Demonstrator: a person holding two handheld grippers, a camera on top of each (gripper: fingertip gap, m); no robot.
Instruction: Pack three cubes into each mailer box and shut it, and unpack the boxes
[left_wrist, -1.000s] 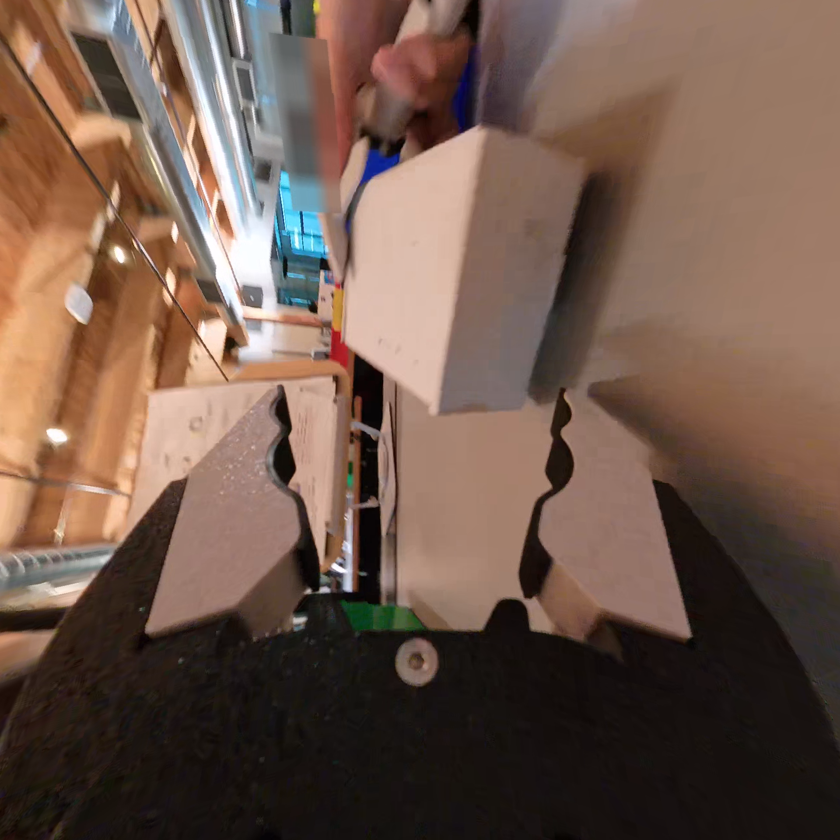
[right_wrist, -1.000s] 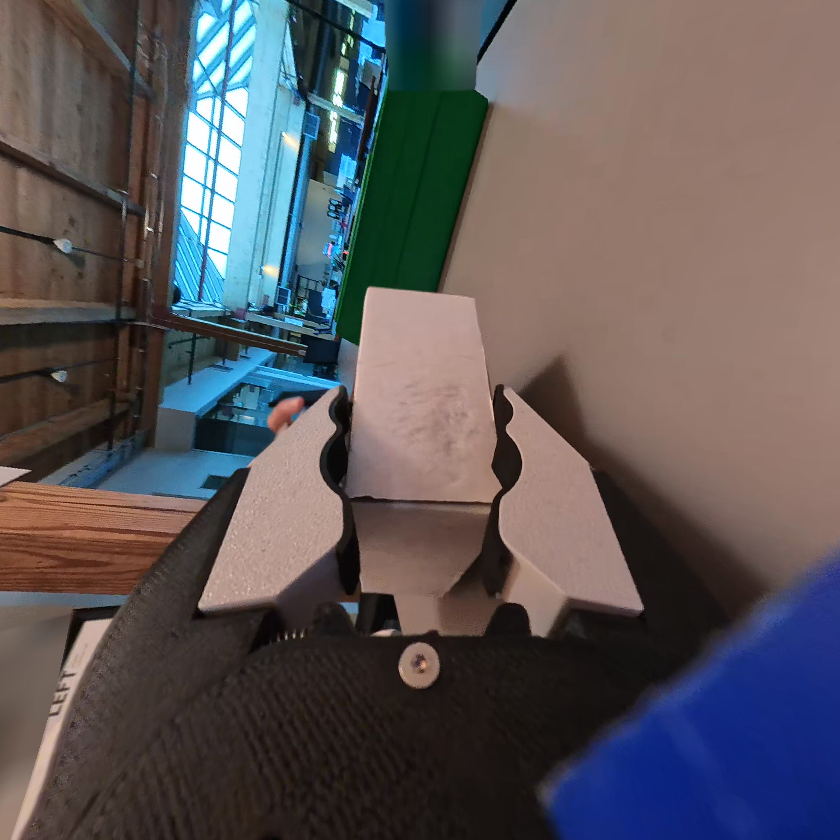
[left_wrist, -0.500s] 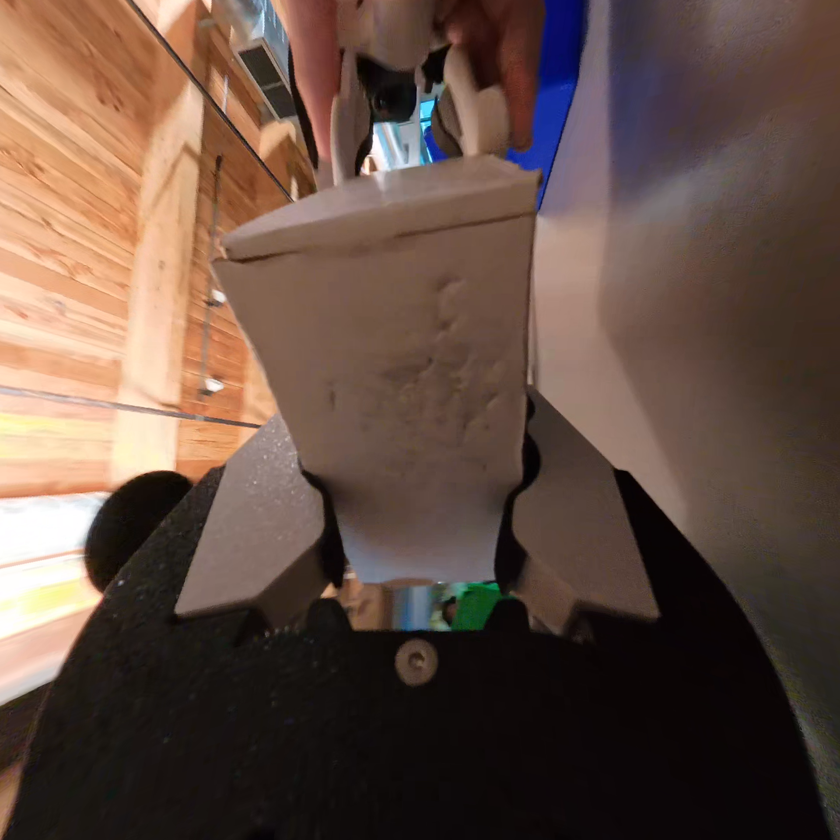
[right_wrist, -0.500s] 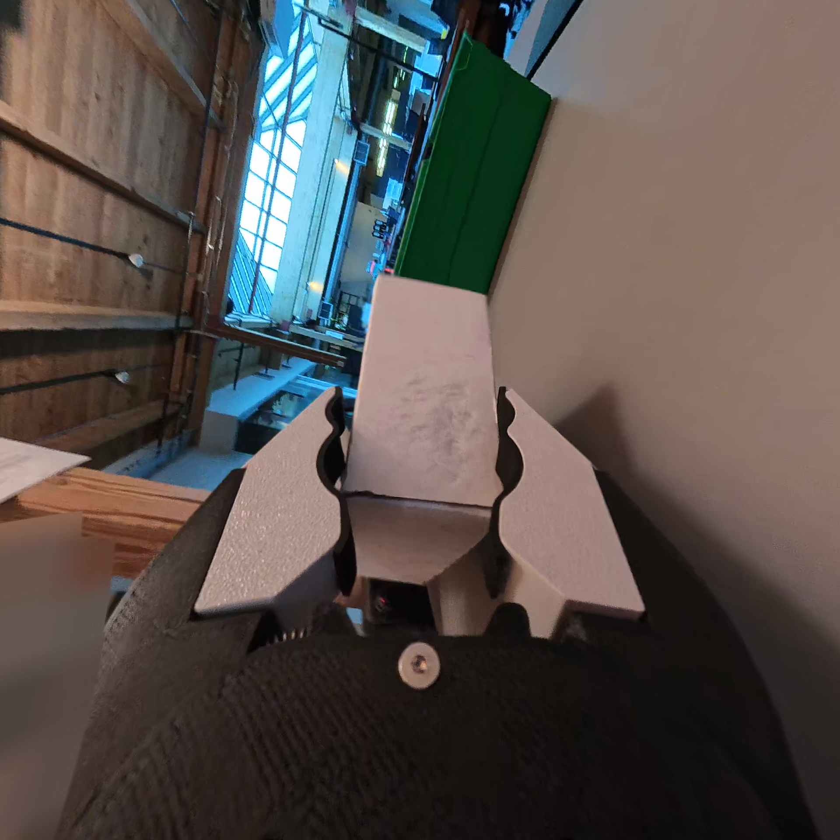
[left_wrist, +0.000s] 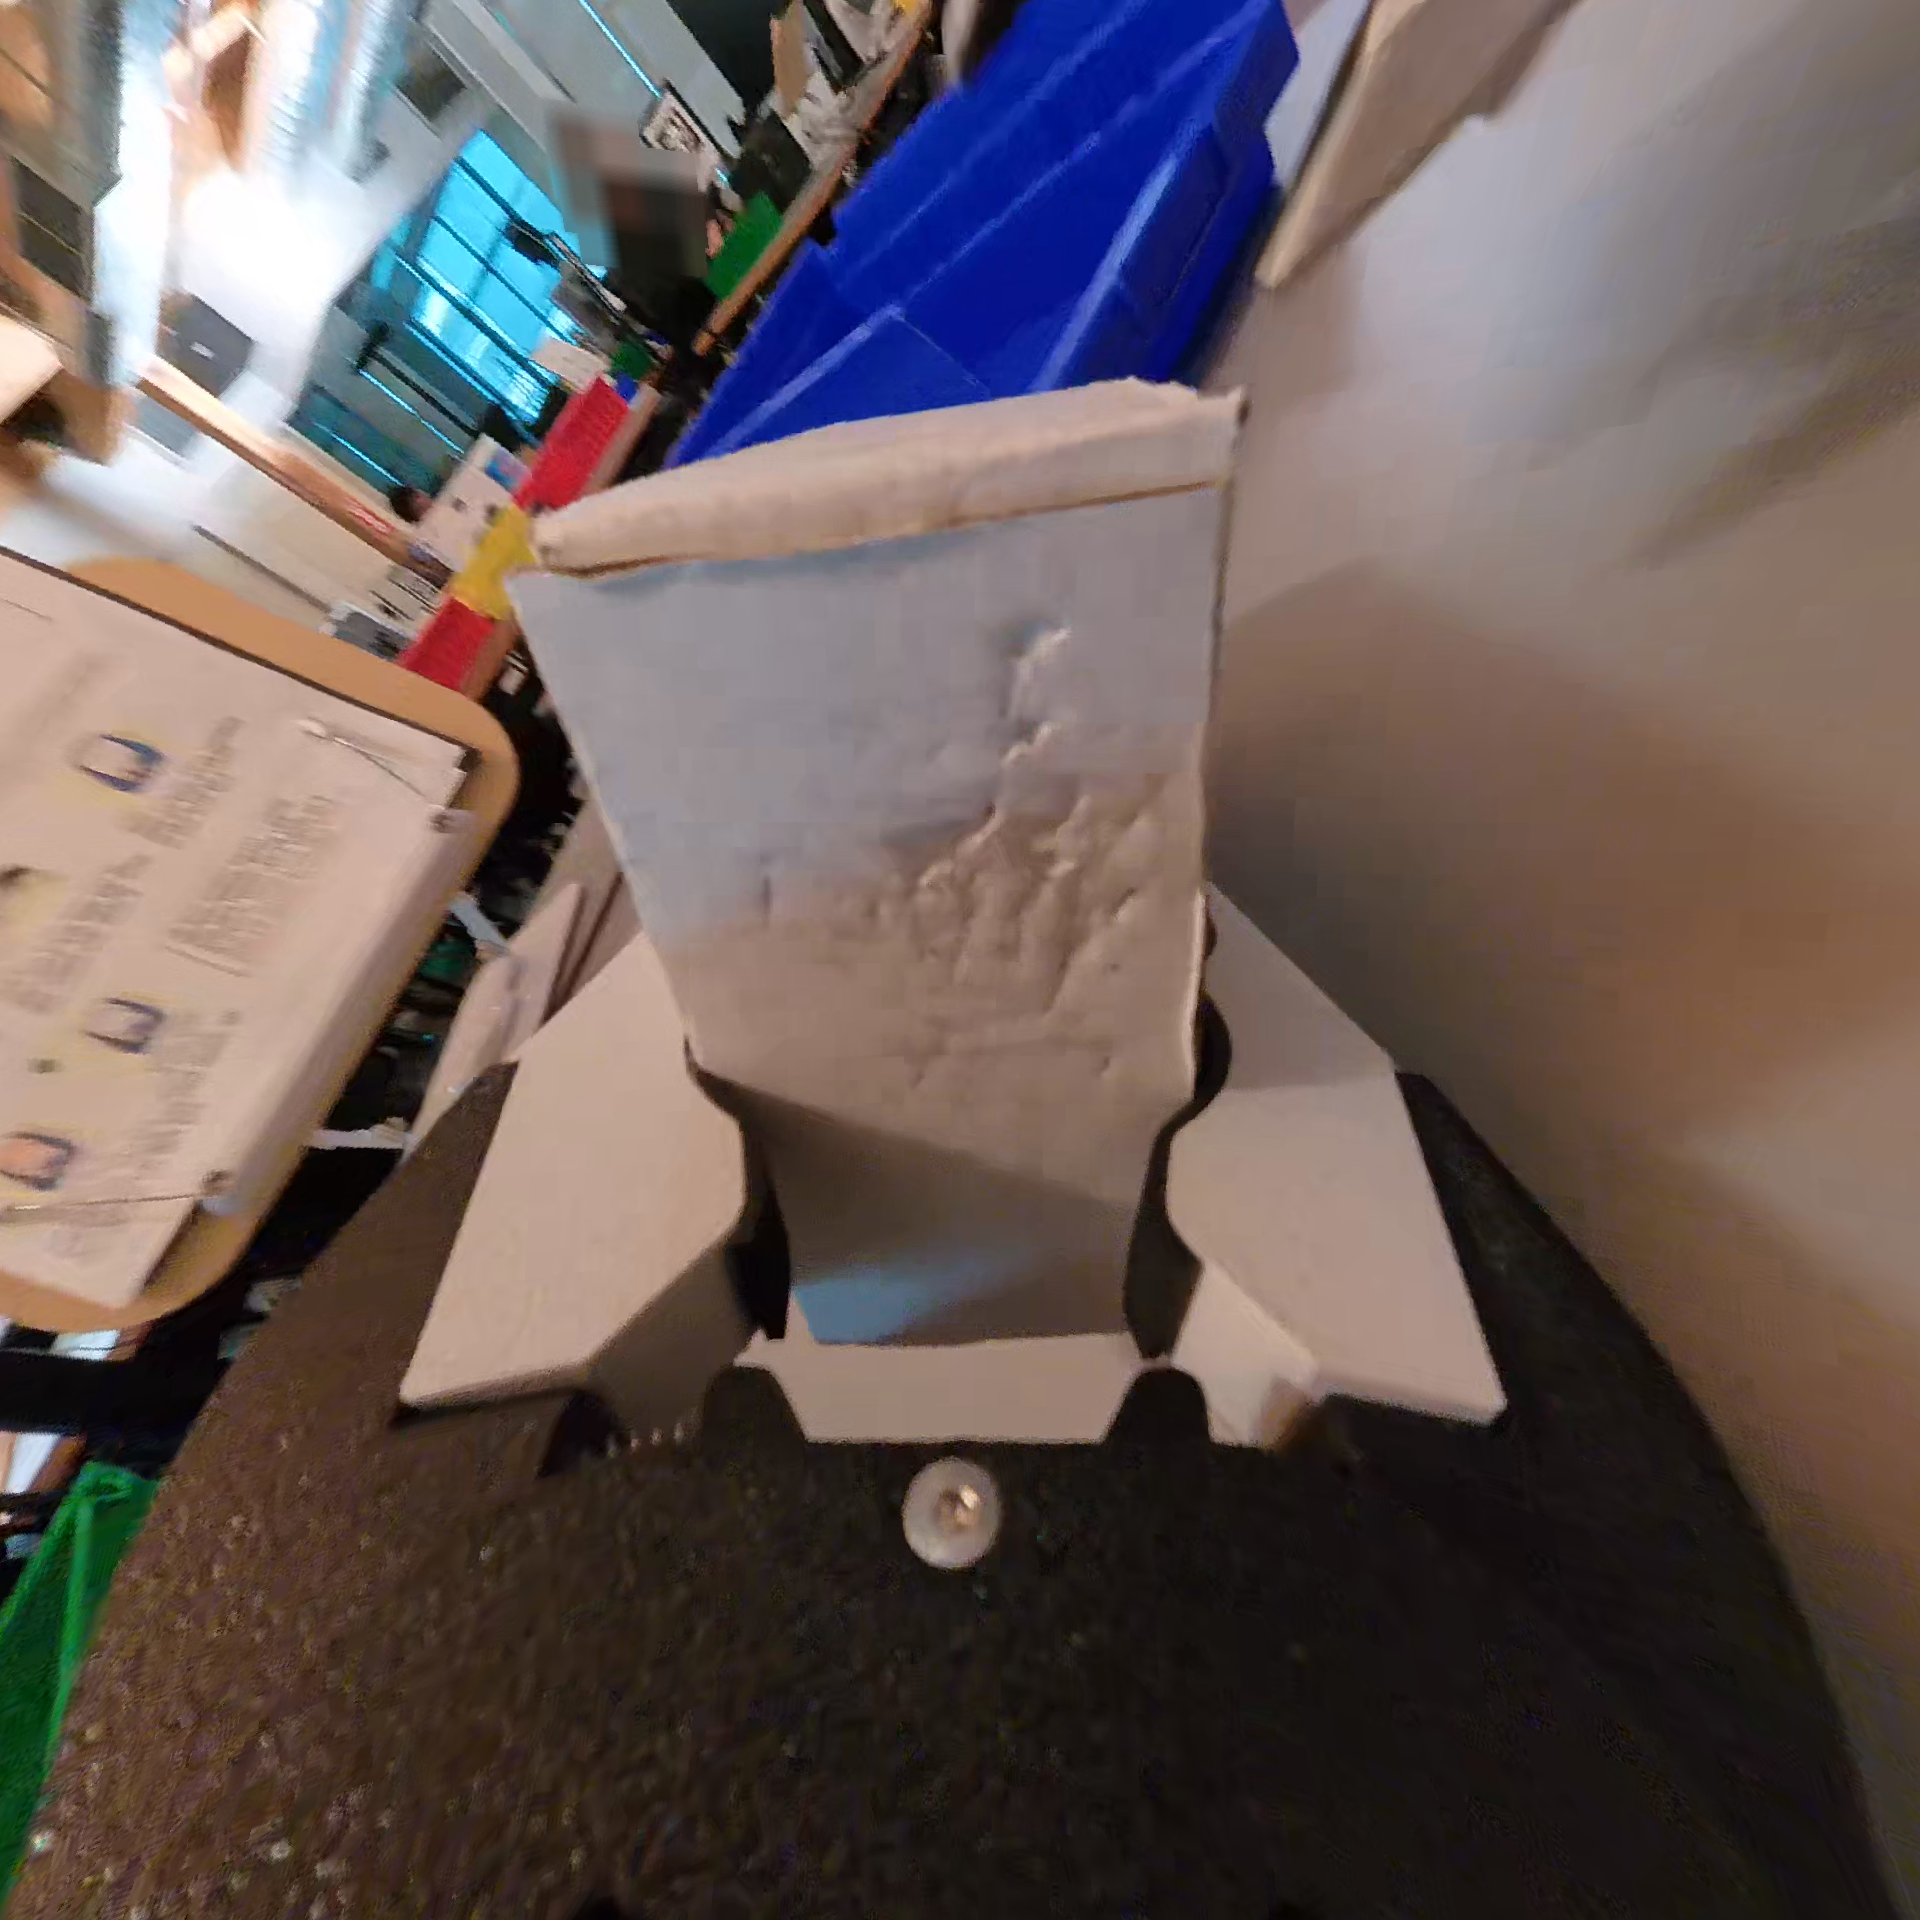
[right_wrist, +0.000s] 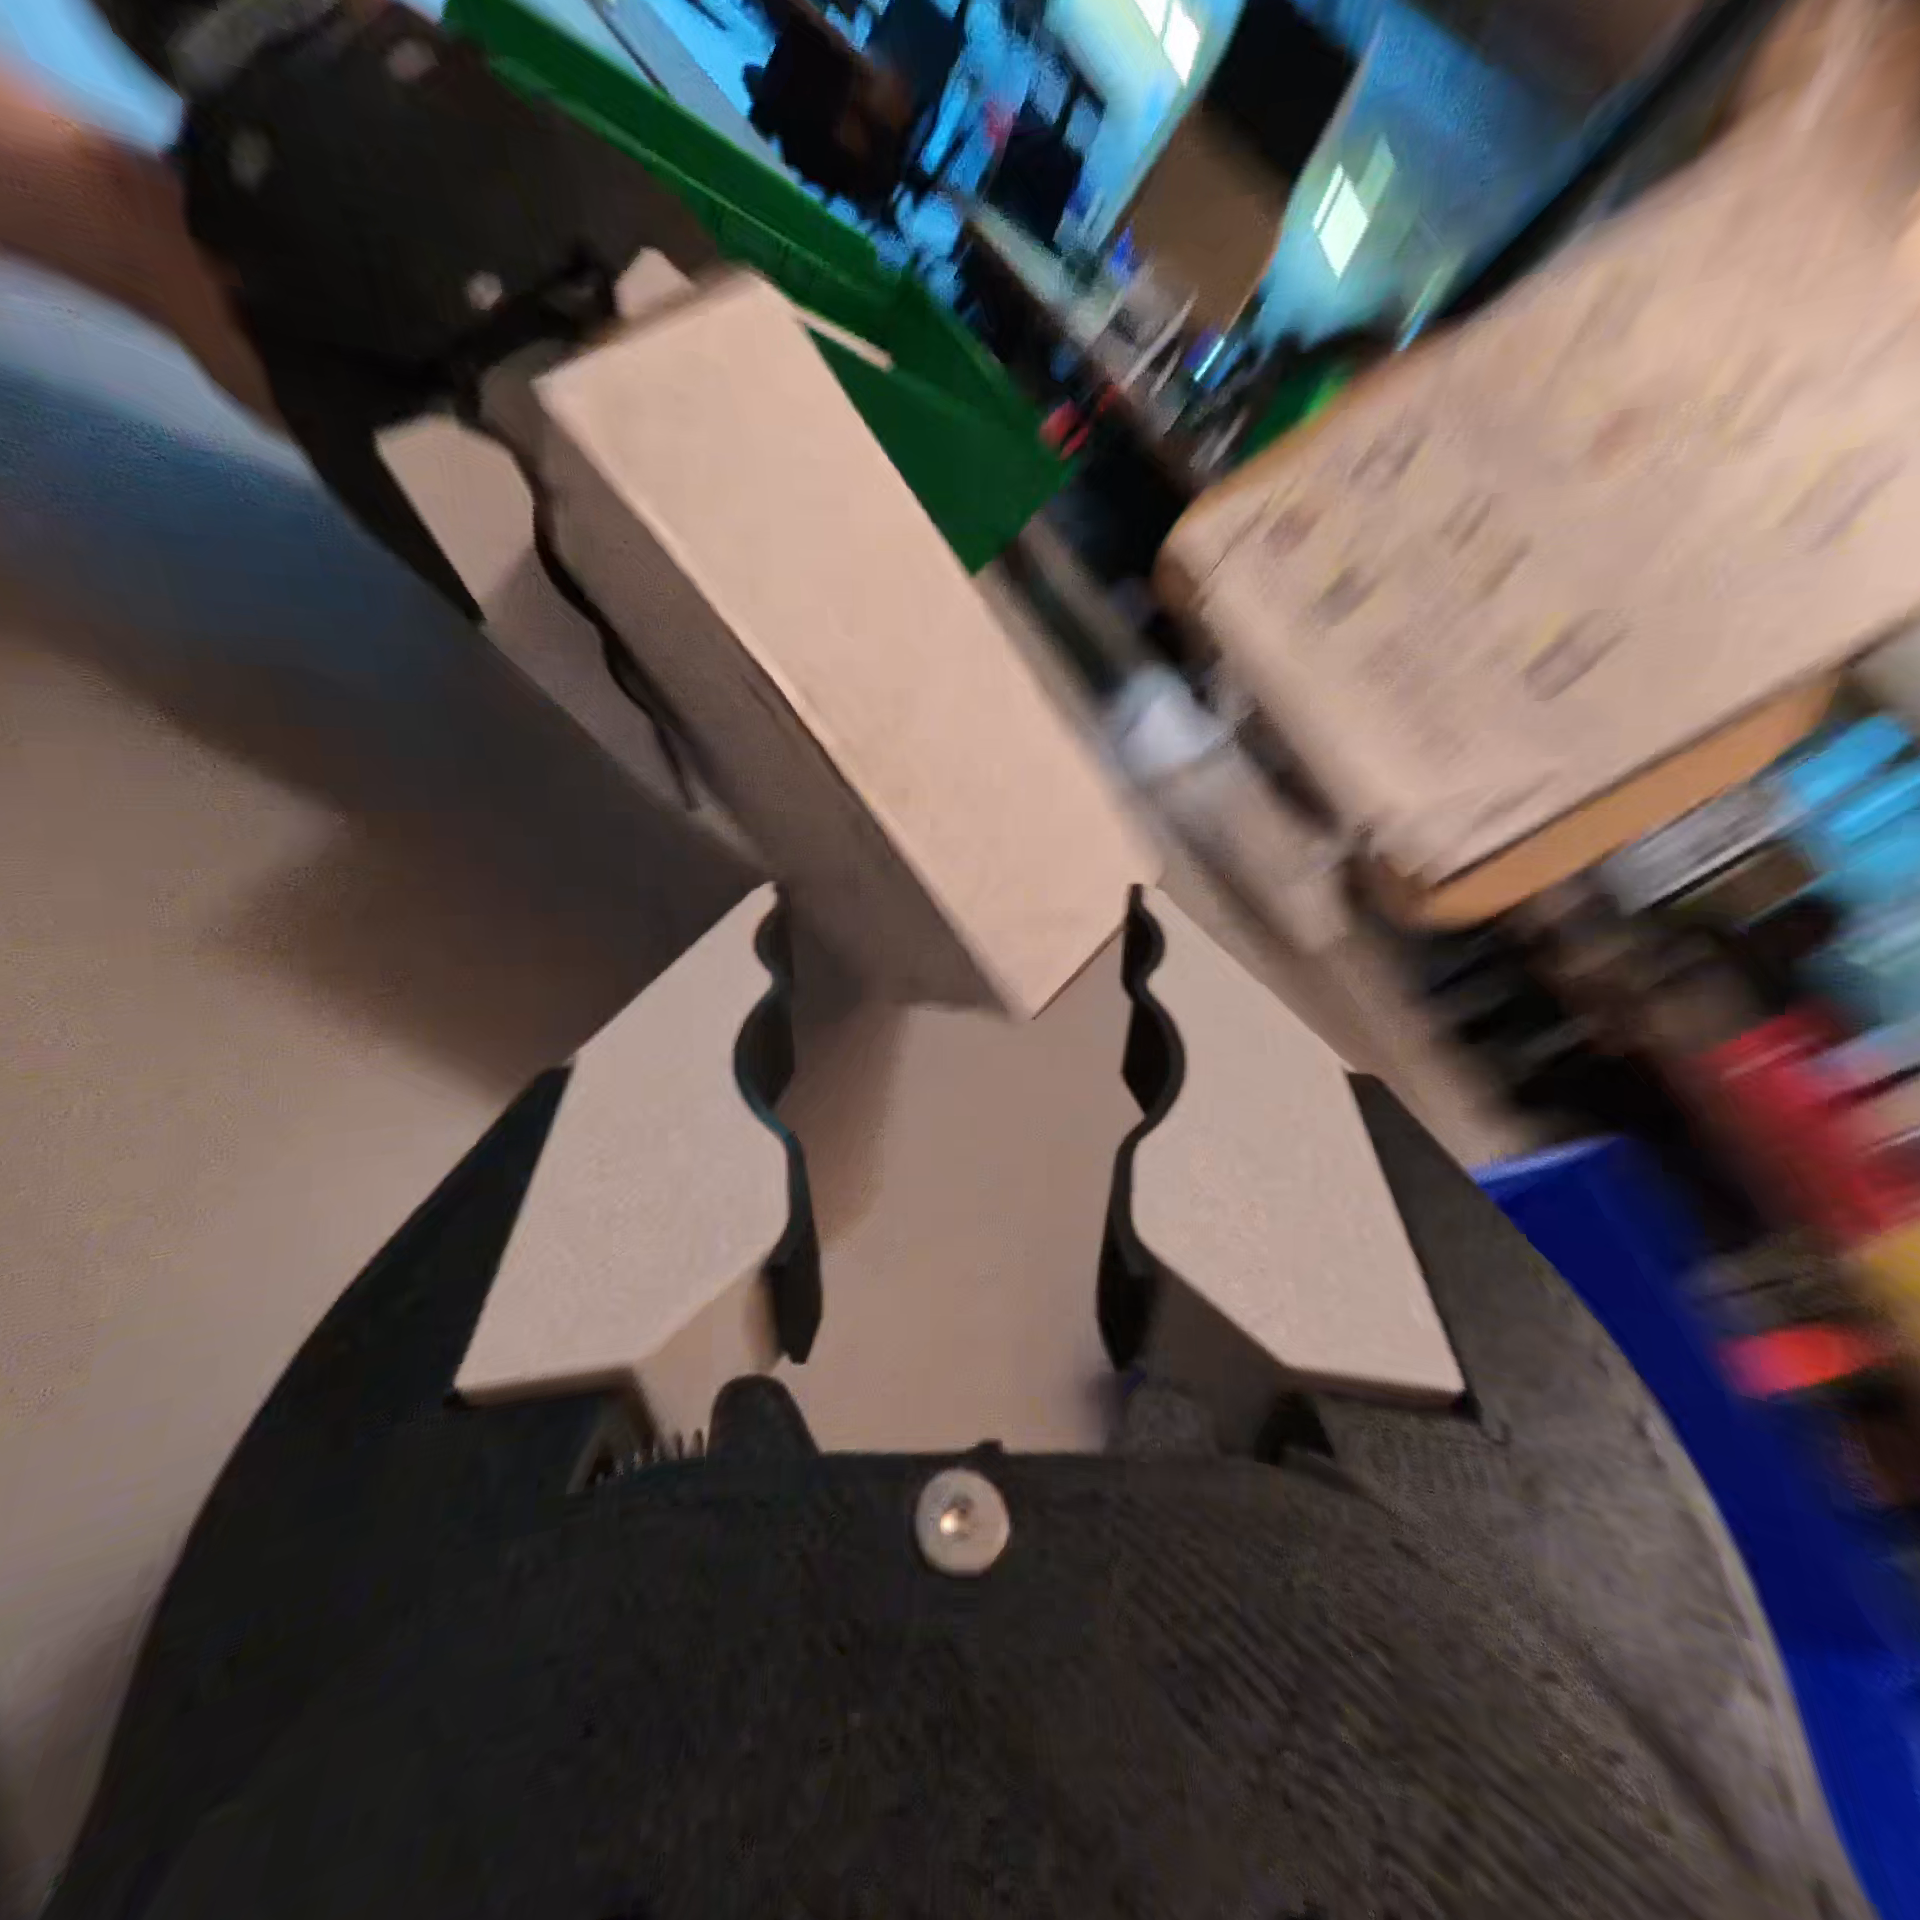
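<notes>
left gripper (left_wrist: 951, 1049) clamped on white box (left_wrist: 894, 790), held above the table (left_wrist: 1558, 727); right gripper (right_wrist: 951, 935) spread, empty. could slip or crush if squeezed one-sided.

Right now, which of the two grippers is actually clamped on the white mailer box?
The left gripper: its fingers pinch the white mailer box. The right gripper stands open, its fingers clear of the box.
</notes>
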